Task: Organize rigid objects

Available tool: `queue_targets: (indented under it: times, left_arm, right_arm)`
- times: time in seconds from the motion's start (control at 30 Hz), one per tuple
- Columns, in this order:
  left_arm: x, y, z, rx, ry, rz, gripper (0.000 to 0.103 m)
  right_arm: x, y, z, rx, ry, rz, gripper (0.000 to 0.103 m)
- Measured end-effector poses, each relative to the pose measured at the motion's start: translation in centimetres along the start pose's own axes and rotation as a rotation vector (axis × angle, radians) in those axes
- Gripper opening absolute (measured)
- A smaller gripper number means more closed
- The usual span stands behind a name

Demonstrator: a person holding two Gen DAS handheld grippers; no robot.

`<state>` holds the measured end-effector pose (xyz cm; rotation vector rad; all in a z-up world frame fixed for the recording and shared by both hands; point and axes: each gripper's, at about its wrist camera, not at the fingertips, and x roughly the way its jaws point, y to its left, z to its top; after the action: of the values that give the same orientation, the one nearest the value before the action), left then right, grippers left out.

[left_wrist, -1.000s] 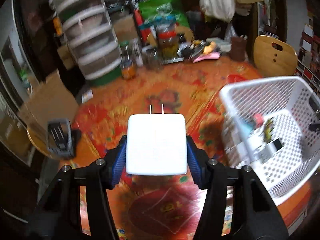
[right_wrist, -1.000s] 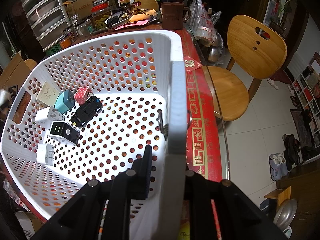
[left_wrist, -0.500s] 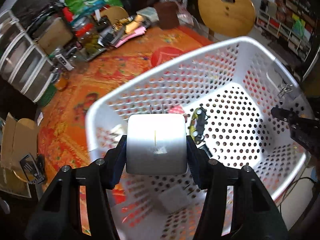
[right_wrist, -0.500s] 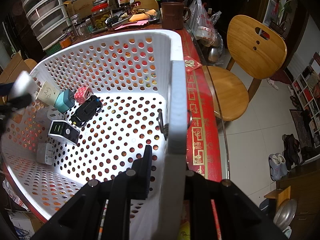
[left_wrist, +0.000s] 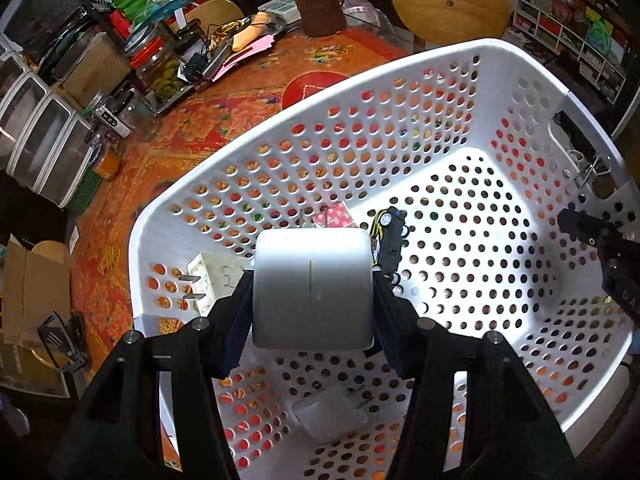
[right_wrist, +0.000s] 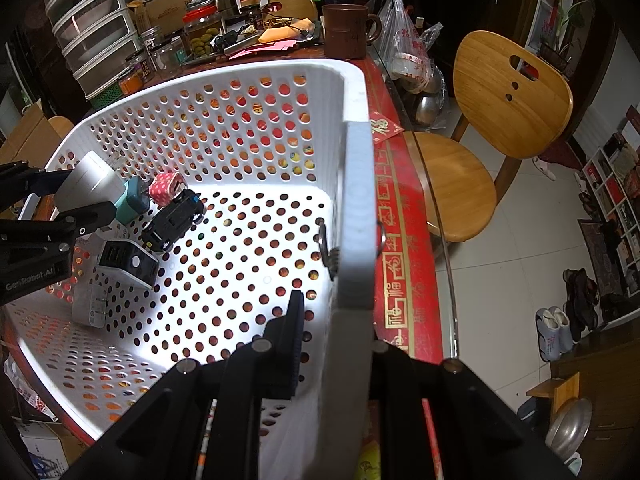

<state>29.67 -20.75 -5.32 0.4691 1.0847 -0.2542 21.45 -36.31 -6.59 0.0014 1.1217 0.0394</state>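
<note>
- over the near-left part of the white perforated basket, the left hand-held gripper clamps a white charger between its blue-padded fingers; the two prongs point away from the camera, toward the basket's far wall.
- in the right wrist view the same charger hangs above the basket floor, just over the things lying at the left end, not touching the floor.
- on the basket floor lie a black toy car, a pink dotted plug cube, a teal plug, a black and white charger block and a pale flat adapter nearest the camera's left.
- a cream adapter with two metal prongs rests against the basket's left wall in the left wrist view.
- the right hand-held gripper is closed on the basket's right rim, one finger inside the wall and one outside; a metal clip sits on that rim just ahead of it.
- the basket stands on a desk covered in a red and orange patterned cloth.
- at the desk's far edge stand a brown mug, glass jars and a stack of clear drawers.
- a wooden chair stands to the right of the desk.
</note>
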Motion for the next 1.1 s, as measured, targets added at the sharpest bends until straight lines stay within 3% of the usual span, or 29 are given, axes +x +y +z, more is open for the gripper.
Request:
queue_targets:
  times: [0.2,0.27,0.33,0.4,0.77,1.1]
  left_arm:
    - [-0.2,-0.2,0.0,0.016,-0.011,0.016,0.055]
    - [-0.6,-0.2,0.1,0.016,-0.024,0.01,0.06]
    - [-1.3,-0.1,0.2,0.017,-0.056,0.03,0.087]
    - [-2.1,-0.1,0.1,0.028,-0.092,0.052,0.101]
    - [-4.3,0.4,-0.6,0.02,-0.162,0.054,0.101]
    - [-7.7,3.0,-3.7,-0.074,-0.296,0.026,0.102]
  right_arm:
    - [0.0,0.0,0.0,0.0,0.0,0.0,0.014]
    - [0.0,0.0,0.0,0.0,0.0,-0.001,0.014]
    - [0.0,0.0,0.0,0.0,0.0,0.001,0.014]
    - [0.0,-0.1,0.0,0.002,0.001,0.002,0.014]
    - [0.1,0.0,0.1,0.001,0.0,0.002,0.015]
    - [0.1,0.2,0.1,0.001,0.0,0.0,0.016]
